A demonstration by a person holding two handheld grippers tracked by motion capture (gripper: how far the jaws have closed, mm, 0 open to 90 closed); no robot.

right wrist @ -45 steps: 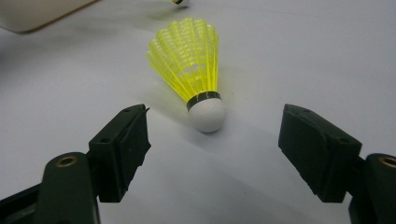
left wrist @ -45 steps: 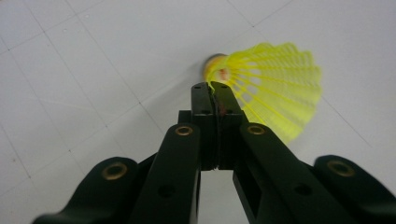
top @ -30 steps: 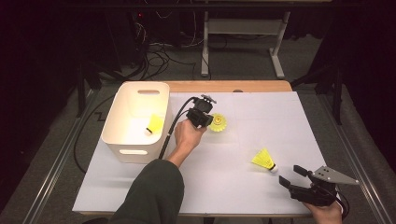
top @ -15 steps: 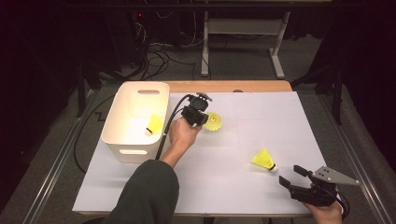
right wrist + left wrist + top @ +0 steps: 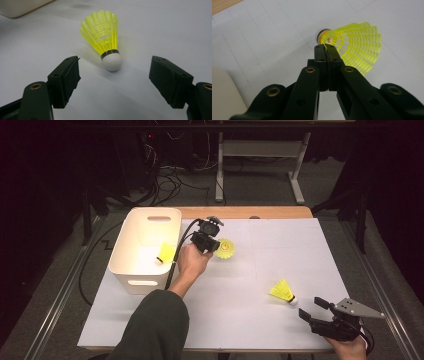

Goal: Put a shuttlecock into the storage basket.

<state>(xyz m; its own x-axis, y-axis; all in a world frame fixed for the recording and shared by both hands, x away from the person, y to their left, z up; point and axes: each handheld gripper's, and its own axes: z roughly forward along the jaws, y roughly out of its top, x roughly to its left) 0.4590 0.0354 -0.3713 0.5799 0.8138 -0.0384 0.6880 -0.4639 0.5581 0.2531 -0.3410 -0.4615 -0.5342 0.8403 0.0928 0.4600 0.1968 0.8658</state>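
Well, shuttlecock point(image 5: 352, 47) rim (yellow) between pinched left fingers point(image 5: 322, 53).

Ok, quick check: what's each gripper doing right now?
Left gripper: shut on the edge of a yellow shuttlecock.
Right gripper: open, holding nothing; another shuttlecock lies just ahead.

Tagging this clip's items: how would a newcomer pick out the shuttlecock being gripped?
Start at the white bin; just right of it the left hand-held gripper pinches a yellow shuttlecock. Unlike the other two, it is neither in the bin nor lying free.
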